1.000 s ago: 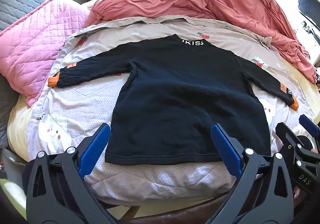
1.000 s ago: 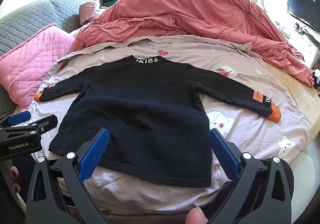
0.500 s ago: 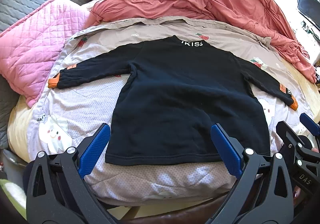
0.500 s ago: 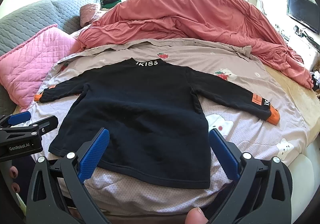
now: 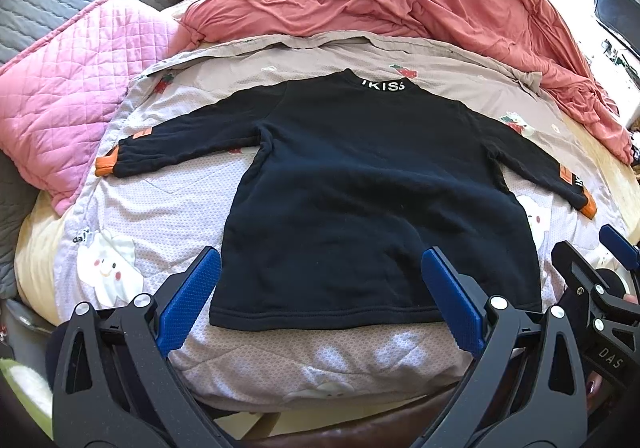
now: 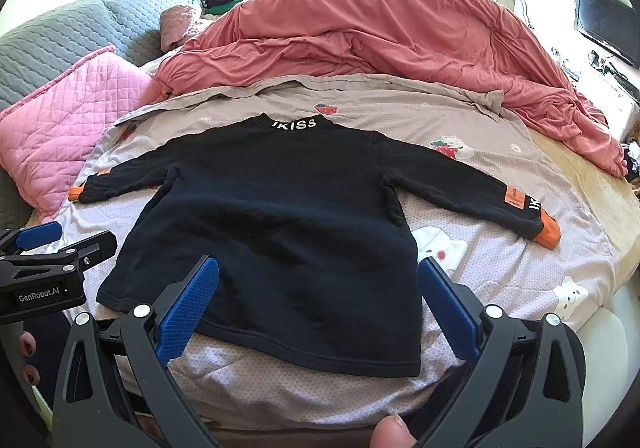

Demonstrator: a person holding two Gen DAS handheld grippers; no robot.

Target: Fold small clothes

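A: Status on garment?
B: Small black long-sleeved sweatshirt [image 5: 360, 200] with orange cuffs and white "IKISS" lettering at the collar, spread flat, back up, on bed. Lying on pale lilac quilt [image 5: 160, 216] printed with cartoon bears and strawberries. Both sleeves stretched out sideways. Hem nearest, collar farthest.

A: Left hand-held gripper?
B: Left hand-held gripper [image 5: 320, 296] hovering just short of the hem, blue-padded fingers [image 5: 188, 300] spread wide apart, nothing between them. Left hem corner just ahead of left pad; right pad overlapping hem in view, contact cannot be judged.

A: Right one?
B: Right hand-held gripper [image 6: 318, 300] same pose: fingers [image 6: 448, 304] wide apart, empty, over the hem end. Right hem corner ahead, between the pads. Fingertip [image 6: 390, 434] visible at bottom edge behind it. Left unit visible off to its left, near the left hem corner.

A: Surroundings?
B: Beyond the collar, rumpled salmon-pink duvet [image 6: 380, 32] bunched across the far side. Ahead-left, pink quilted pillow [image 5: 60, 104], near the left cuff; grey quilted headboard [image 6: 60, 36] behind that. Far right, dark flat screen [image 6: 604, 24].
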